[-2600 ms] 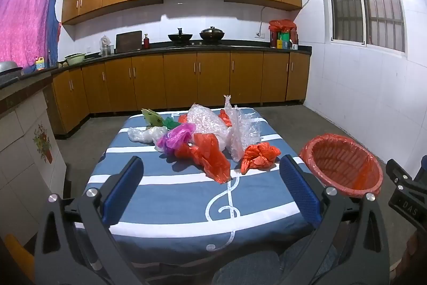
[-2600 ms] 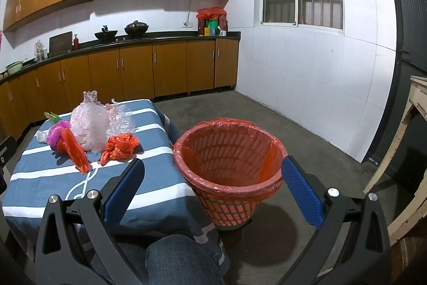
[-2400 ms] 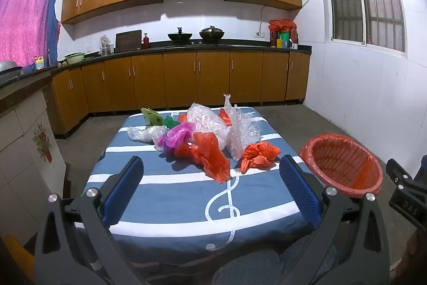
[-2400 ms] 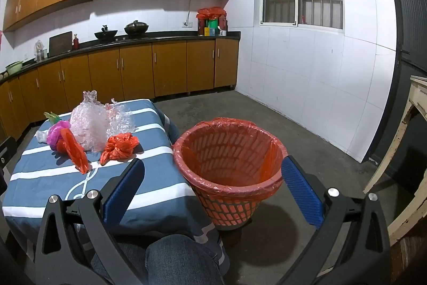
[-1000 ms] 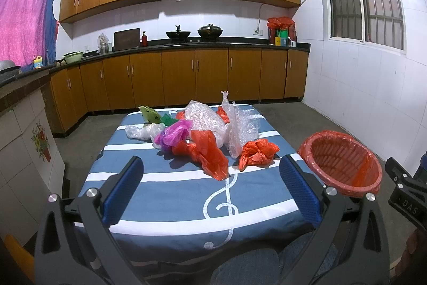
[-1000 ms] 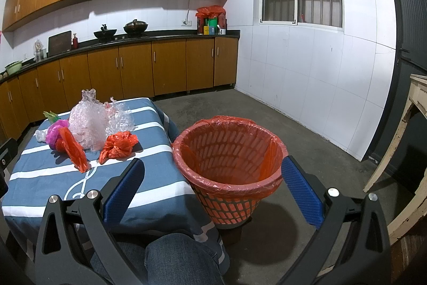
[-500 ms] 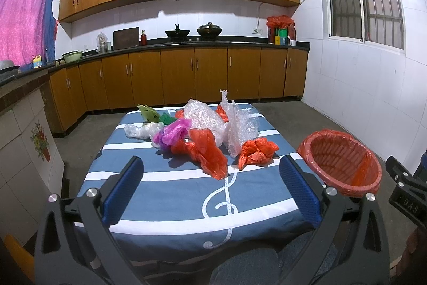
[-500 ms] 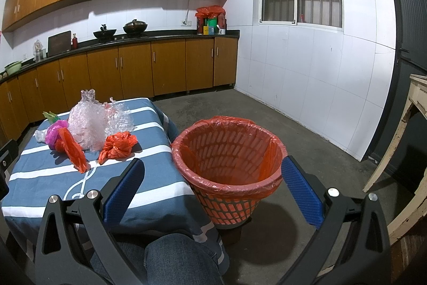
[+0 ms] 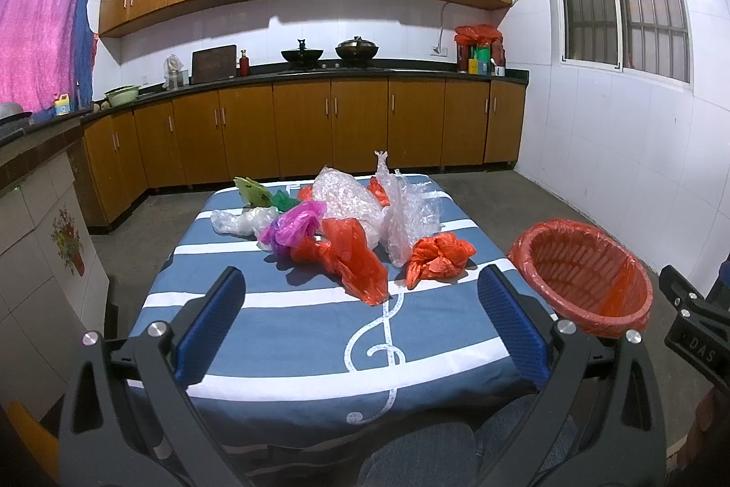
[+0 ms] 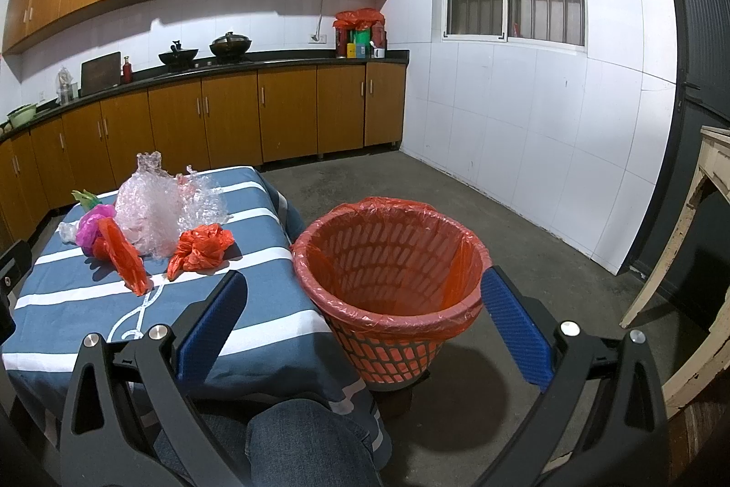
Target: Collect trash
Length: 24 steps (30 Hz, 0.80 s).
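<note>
Crumpled plastic bags heaped on striped tabletop (image 9: 283, 304): orange bag (image 9: 438, 259) nearest orange mesh bin (image 9: 579, 281); elongated red bag (image 9: 351, 259) beside it; clear bubble wrap (image 9: 356, 204) bulky, upright behind; magenta bag (image 9: 292, 229), clear bag (image 9: 237, 220), green scraps (image 9: 255, 192) farthest from bin. Bin lined with orange bag, upright on floor just beside tabletop.

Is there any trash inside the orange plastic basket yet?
No: in the right wrist view the orange plastic basket holds only its orange liner bag, and the crumpled plastic bags lie on the striped blue tablecloth.
</note>
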Tool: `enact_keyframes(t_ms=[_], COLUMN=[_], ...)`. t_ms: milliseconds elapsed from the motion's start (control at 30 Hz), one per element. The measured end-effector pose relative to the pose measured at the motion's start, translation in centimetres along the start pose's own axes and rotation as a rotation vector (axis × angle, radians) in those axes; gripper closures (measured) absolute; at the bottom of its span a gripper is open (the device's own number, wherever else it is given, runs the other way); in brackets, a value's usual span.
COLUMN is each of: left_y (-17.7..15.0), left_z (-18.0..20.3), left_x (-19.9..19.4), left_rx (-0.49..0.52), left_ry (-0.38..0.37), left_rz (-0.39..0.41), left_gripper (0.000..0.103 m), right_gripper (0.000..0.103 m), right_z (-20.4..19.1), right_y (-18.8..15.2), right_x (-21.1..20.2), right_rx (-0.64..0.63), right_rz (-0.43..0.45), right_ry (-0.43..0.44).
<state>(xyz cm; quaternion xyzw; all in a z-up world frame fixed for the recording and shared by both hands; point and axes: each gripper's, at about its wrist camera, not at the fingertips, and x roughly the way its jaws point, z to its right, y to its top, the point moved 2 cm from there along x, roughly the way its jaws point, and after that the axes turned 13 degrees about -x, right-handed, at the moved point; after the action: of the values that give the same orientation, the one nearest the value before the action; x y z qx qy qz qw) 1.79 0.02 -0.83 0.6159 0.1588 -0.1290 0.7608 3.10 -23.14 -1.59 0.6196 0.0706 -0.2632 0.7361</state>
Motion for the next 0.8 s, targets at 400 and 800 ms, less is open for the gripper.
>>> enact_keyframes(t_ms=[400,800], left_y=[-0.5,0.2], left_z=[-1.1,-7.3], left_x=[1.2,5.2], left_rx=[-0.021,-0.125], left_ry=[0.023,0.116], left_rz=[-0.008,-0.051], left_gripper=[0.004,0.004], right_gripper=[0.002,0.002], right_z=[-0.7,-5.7], right_y=[-0.1,2.9], right_x=[1.1,6.8], right_rx=[-0.006,-0.041], right_rz=[0.007,-0.022], right_ry=[0.034,0.203])
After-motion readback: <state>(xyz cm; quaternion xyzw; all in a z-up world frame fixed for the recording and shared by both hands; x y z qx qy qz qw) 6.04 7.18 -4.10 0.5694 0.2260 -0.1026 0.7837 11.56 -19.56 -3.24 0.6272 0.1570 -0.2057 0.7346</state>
